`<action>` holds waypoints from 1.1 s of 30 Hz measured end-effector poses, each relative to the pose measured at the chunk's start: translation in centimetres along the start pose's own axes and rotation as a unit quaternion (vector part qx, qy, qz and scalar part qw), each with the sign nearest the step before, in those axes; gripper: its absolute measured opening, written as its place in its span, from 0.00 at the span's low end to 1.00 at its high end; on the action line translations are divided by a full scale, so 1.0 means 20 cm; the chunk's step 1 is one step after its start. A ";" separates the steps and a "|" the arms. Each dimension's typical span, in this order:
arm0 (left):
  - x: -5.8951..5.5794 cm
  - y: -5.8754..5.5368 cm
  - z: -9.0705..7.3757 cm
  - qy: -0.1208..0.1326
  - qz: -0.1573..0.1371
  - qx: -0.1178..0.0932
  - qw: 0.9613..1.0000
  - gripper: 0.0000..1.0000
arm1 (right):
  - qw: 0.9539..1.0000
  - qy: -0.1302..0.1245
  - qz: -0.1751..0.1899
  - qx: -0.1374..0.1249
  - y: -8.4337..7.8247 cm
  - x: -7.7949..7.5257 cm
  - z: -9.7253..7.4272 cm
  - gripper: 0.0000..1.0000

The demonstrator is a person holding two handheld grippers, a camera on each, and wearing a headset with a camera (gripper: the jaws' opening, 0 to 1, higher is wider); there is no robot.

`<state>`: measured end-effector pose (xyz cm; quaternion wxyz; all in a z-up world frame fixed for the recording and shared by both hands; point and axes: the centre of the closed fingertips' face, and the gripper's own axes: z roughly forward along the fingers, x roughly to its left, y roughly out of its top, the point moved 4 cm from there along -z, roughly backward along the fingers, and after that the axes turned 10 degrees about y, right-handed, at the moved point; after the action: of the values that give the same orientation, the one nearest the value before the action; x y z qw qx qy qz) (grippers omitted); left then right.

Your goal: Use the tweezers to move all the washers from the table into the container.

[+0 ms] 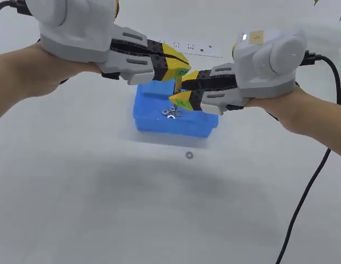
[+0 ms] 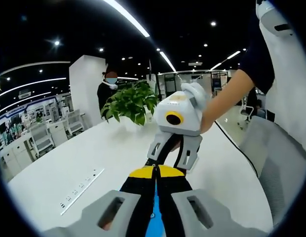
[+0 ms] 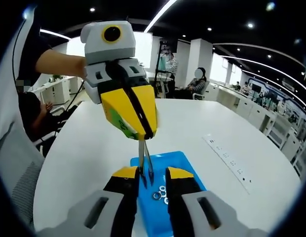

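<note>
My left gripper (image 1: pixel 183 68) is shut on thin metal tweezers (image 1: pixel 176 88), which hang tips-down over a blue container (image 1: pixel 151 124). In the right gripper view the left gripper (image 3: pixel 143 132) comes in from above and the tweezers (image 3: pixel 144 154) reach down between my right gripper's (image 3: pixel 154 174) open jaws, close to the left one. Several washers (image 3: pixel 162 192) lie inside the container (image 3: pixel 180 163) just under the tips. One washer (image 1: pixel 189 155) lies on the white table in front of the container. In the head view the right gripper (image 1: pixel 181 88) straddles the tweezers from the right.
A white power strip (image 1: pixel 192 48) lies behind the container, and a black cable (image 1: pixel 308 192) trails off the right gripper toward the front edge. A potted plant (image 2: pixel 131 101) stands at the table's far end. People sit and stand in the room beyond.
</note>
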<state>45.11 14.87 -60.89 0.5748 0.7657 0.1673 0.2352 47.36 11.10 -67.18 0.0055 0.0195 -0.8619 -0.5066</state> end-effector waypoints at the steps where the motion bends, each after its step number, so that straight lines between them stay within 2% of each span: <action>1: 0.00 0.01 0.00 0.003 0.000 -0.001 1.000 0.04 | 1.000 -0.001 0.005 -0.002 0.00 0.00 0.00 0.23; 7: 0.01 0.05 -0.02 0.016 0.001 -0.004 1.000 0.04 | 1.000 -0.005 0.005 0.003 -0.02 0.05 -0.03 0.32; 11: -0.02 0.07 -0.04 0.013 0.000 -0.007 1.000 0.04 | 1.000 -0.009 -0.003 0.003 -0.02 0.08 -0.08 0.39; 15: -0.04 0.07 -0.07 0.014 0.009 0.001 1.000 0.04 | 1.000 -0.027 0.005 0.003 -0.05 0.08 -0.14 0.46; 19: -0.07 0.11 -0.08 0.018 0.013 -0.002 1.000 0.04 | 0.999 -0.042 0.011 0.003 -0.09 0.10 -0.19 0.54; 25: -0.11 0.15 -0.09 0.024 0.025 -0.003 0.999 0.04 | 0.999 -0.034 0.001 0.002 -0.11 0.21 -0.22 0.70; 30: -0.18 0.17 -0.08 0.021 0.027 -0.009 0.999 0.04 | 1.000 -0.029 -0.001 0.001 -0.13 0.31 -0.23 0.82; 33: -0.19 0.16 -0.08 0.016 0.028 -0.009 0.999 0.04 | 1.000 -0.025 0.003 0.003 -0.16 0.36 -0.24 0.85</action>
<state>41.00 13.25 -58.18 0.5721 0.7610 0.1526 0.2651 40.32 5.04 -67.77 -0.0142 0.0043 -0.8632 -0.5047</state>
